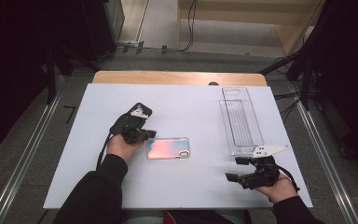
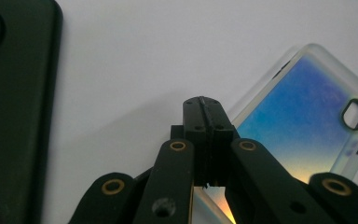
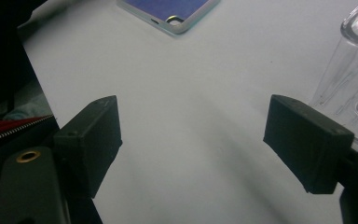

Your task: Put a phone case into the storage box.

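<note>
high view: overhead, facing forward | gripper views: close, low — all share iridescent phone case (image 1: 168,148)

Iridescent clear-rimmed plastic phone case (image 1: 168,148): glossy, smooth. Black phone case (image 1: 139,112): matt, rubbery-looking. Long clear plastic tray (image 1: 240,120) near tabletop's right edge: transparent, shiny, ribbed. White tabletop (image 1: 191,182): matt, smooth; bare wood at far edge.

White rectangular table (image 1: 182,186), wooden edge at far side. Left gripper (image 1: 150,134) in person's left hand (image 1: 119,147), tip at left short end of iridescent clear-rimmed phone case (image 1: 168,148); whether jaws pinch case edge cannot tell from here. Black phone case (image 1: 139,112) lies just beyond left gripper. Long clear plastic tray (image 1: 240,120) at right, lengthwise away from person. Right gripper (image 1: 234,169) near tray's near end, jaws apart, nothing between; grey three-cornered plate on top.
</note>
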The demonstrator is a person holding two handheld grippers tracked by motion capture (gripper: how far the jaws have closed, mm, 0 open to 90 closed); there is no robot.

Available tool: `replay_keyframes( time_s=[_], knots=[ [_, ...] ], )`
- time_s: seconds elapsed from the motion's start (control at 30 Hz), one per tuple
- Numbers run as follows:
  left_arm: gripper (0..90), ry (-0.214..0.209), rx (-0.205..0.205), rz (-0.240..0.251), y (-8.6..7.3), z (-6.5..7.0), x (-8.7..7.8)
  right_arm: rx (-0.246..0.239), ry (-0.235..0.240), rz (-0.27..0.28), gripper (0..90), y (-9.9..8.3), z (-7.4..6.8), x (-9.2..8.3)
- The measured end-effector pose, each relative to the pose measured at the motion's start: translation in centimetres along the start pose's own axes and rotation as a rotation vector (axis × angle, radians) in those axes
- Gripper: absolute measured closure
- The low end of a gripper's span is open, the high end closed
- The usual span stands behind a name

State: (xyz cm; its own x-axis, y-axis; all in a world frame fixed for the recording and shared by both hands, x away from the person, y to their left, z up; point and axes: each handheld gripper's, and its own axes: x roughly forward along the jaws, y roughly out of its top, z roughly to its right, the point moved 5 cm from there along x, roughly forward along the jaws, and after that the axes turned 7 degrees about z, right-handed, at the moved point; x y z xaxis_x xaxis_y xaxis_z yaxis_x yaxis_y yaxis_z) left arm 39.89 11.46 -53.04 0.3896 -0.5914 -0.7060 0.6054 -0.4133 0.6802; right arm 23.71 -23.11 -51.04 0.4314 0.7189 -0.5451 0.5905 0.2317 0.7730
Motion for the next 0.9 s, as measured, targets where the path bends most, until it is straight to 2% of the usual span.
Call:
replay_keyframes(
  time_s=[0.23,0.37,0.47,0.7,0.8,0.83,0.9],
  knots=[
    [90.0,-0.005,-0.004,-0.015,-0.6,0.1,-0.5,0.000,-0.004,-0.005,17.0,0.0,0.1,0.0],
    [90.0,-0.011,0.006,-0.033,-1.2,0.5,-1.0,0.001,-0.004,-0.003,17.0,0.0,0.1,0.0],
    [90.0,-0.031,-0.003,-0.033,-1.5,0.8,-1.6,0.000,-0.002,-0.005,17.0,0.0,0.1,0.0],
    [90.0,-0.051,0.001,-0.052,-2.1,1.3,-2.1,-0.004,-0.001,-0.006,17.0,0.1,0.0,0.0],
    [89.8,-0.058,-0.013,-0.040,-2.2,1.3,-2.2,-0.004,-0.002,-0.006,17.0,0.1,0.0,0.1],
    [86.7,-0.056,-0.025,-0.018,-2.0,1.3,-2.5,0.000,0.000,-0.004,17.0,0.1,0.0,0.1],
    [78.9,-0.056,-0.025,0.003,-1.7,1.3,-3.1,-0.001,0.000,-0.006,17.0,0.1,0.0,0.1]
  ],
)
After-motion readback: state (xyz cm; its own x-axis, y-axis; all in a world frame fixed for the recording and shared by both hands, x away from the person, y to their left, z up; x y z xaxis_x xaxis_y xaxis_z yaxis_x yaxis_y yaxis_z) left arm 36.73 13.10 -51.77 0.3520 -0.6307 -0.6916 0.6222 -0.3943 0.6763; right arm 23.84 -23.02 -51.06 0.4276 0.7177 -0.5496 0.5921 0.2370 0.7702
